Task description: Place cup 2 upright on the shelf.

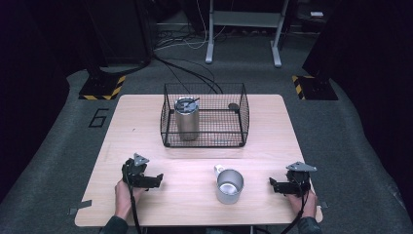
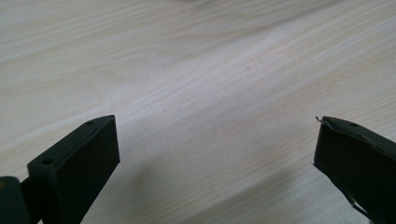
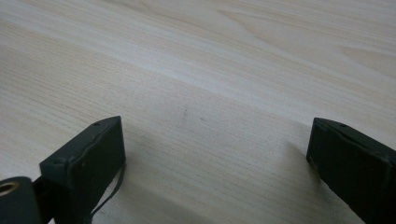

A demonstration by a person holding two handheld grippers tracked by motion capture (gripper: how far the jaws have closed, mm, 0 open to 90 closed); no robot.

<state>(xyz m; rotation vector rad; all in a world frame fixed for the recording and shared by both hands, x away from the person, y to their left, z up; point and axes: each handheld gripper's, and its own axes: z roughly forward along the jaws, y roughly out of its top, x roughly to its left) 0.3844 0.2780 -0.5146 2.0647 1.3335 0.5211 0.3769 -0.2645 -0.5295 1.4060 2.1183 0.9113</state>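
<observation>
A steel mug [image 1: 229,185] with a handle stands on the wooden table [image 1: 195,161] near its front edge, between my two grippers. A steel tumbler [image 1: 187,118] with a dark lid stands upright inside a black wire basket [image 1: 204,141] at the table's middle back. My left gripper [image 1: 158,179] rests low at the front left, jaws wide apart with nothing but bare wood between them [image 2: 215,140]. At the front right, my right gripper [image 1: 272,184] is also open over bare wood [image 3: 215,140], its jaws pointing toward the mug.
A small dark round object [image 1: 234,106] lies in the basket's back right corner. Grey floor surrounds the table, with cables [image 1: 190,68], a white frame's legs [image 1: 243,29] and hazard-striped bases [image 1: 102,87] behind it.
</observation>
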